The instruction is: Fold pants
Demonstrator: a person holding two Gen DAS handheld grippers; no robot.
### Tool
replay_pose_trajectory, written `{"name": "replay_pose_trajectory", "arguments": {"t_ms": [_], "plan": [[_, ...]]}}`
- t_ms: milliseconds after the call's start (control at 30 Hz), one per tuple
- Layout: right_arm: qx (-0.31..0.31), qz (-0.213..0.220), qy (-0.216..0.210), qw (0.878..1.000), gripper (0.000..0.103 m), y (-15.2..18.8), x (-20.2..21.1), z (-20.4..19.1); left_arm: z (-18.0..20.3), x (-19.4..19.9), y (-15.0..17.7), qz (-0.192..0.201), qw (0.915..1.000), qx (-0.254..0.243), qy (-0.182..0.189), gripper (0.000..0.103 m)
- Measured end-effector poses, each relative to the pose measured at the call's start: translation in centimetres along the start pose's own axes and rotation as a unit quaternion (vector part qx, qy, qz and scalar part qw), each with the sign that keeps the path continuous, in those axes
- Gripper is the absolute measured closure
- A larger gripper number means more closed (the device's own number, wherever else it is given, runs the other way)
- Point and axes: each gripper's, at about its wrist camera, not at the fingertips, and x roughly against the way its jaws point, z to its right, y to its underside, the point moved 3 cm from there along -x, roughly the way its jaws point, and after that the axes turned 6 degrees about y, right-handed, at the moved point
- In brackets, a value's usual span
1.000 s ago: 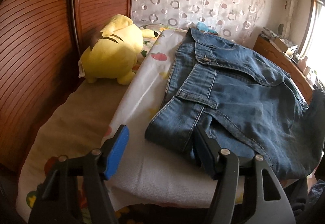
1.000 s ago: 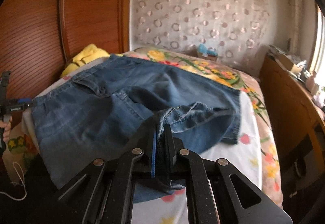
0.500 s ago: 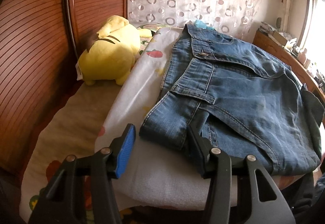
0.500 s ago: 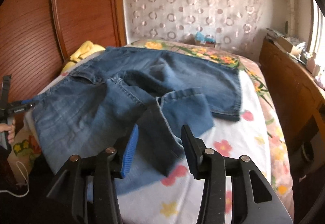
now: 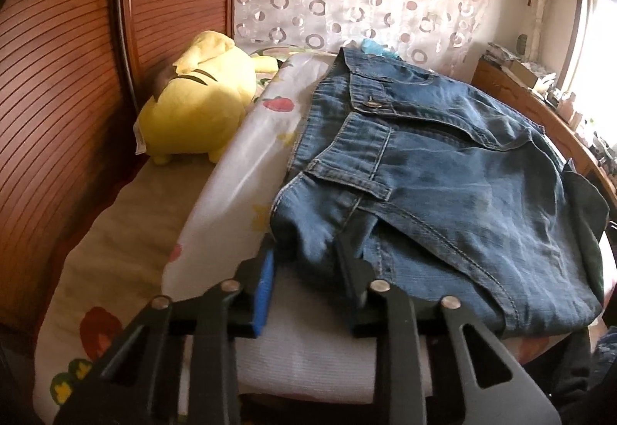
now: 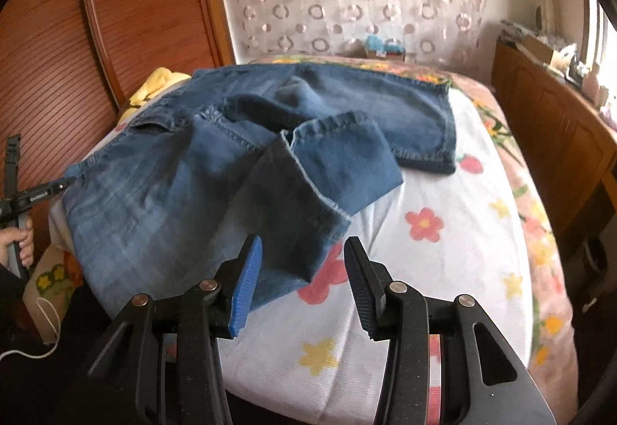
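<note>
Floral bed [image 6: 443, 270], rumpled blue jeans [image 6: 162, 186]

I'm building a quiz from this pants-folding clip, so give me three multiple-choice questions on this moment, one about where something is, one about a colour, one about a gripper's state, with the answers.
1. Where does the plush toy lie?
A. On top of the jeans
B. Beside the jeans, by the wooden panel
C. On the floor

2. What colour is the plush toy?
A. Yellow
B. Green
C. Red

3. How is the right gripper?
A. Shut on a pant leg
B. Out of view
C. Open, with a folded pant leg in front of it

Answers: 1 B, it rests left of the denim against the panel. 2 A, its body is plainly yellow. 3 C, its fingers stand apart with no cloth clamped.
</note>
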Motion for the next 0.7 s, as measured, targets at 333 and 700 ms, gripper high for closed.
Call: {"name": "replay_pose_trajectory", "arguments": {"t_ms": [333,700], "plan": [[-0.042,-0.021,-0.022,0.999,0.058,0.0,-2.2,1.1,0.2,-0.5,-0.4,-0.007,1.0,0.005,0.002,0.081],[-0.027,0.029,-0.023,0.999,0.102,-1.5,0.7,0.8,1.0,0.8,-1.1,0.018,0.9998,-0.006,0.01,0.092]]}}
